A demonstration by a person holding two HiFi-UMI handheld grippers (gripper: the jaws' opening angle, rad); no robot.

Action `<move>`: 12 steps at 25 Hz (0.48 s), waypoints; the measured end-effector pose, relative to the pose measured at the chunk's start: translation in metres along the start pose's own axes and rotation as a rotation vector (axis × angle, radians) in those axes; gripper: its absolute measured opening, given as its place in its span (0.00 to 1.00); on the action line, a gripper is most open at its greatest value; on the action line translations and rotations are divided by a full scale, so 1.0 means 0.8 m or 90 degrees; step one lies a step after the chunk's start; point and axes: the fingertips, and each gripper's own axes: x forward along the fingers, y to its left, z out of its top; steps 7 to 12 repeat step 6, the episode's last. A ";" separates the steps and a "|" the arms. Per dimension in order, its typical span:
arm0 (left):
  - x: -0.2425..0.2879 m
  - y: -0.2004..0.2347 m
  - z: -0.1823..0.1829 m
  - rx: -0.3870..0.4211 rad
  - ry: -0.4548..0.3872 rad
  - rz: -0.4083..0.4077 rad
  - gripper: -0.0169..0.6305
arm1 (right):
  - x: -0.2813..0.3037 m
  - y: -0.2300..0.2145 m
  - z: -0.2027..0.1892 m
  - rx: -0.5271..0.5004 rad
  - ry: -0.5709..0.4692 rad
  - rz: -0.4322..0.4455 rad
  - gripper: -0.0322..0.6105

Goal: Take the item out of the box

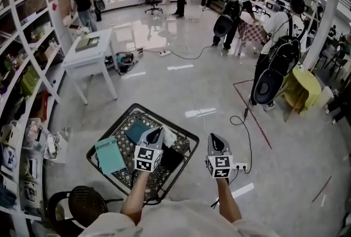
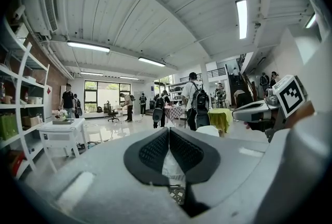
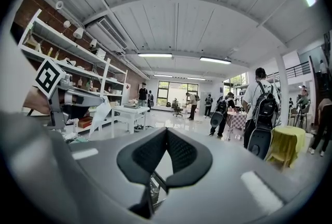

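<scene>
My left gripper (image 1: 158, 131) is closed on the item (image 1: 169, 136), a thin white sheet or bag; I cannot tell which. In the left gripper view the pads meet at their tips, and the crinkled white of the item (image 2: 171, 171) fills the gap behind them. My right gripper (image 1: 215, 137) sits just beside the left one with its jaws together on nothing; its own view shows only floor and wire through the slot behind the pads. The item is in my grip over the basket (image 1: 112, 129), near its far right side. I judge that the pick is made and the lift at least begun: from the right gripper view the item (image 3: 100, 115) hangs free from the left gripper (image 3: 101, 100), with shelves and floor behind it. Whether its lower edge has cleared the rim I cannot tell, since the head view looks straight down on it. What is left, as I read it, is to carry it sideways past the rim and set it down outside. A teal book (image 1: 109, 154) and some dark things lie in the basket, untouched. The item's long axis runs nearly upright, leaning a little. Its top is pinched in my jaws and its free end points down toward the basket.
</scene>
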 end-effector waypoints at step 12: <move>0.007 0.001 -0.006 -0.004 0.003 0.004 0.05 | 0.006 -0.005 -0.005 -0.002 0.003 0.004 0.05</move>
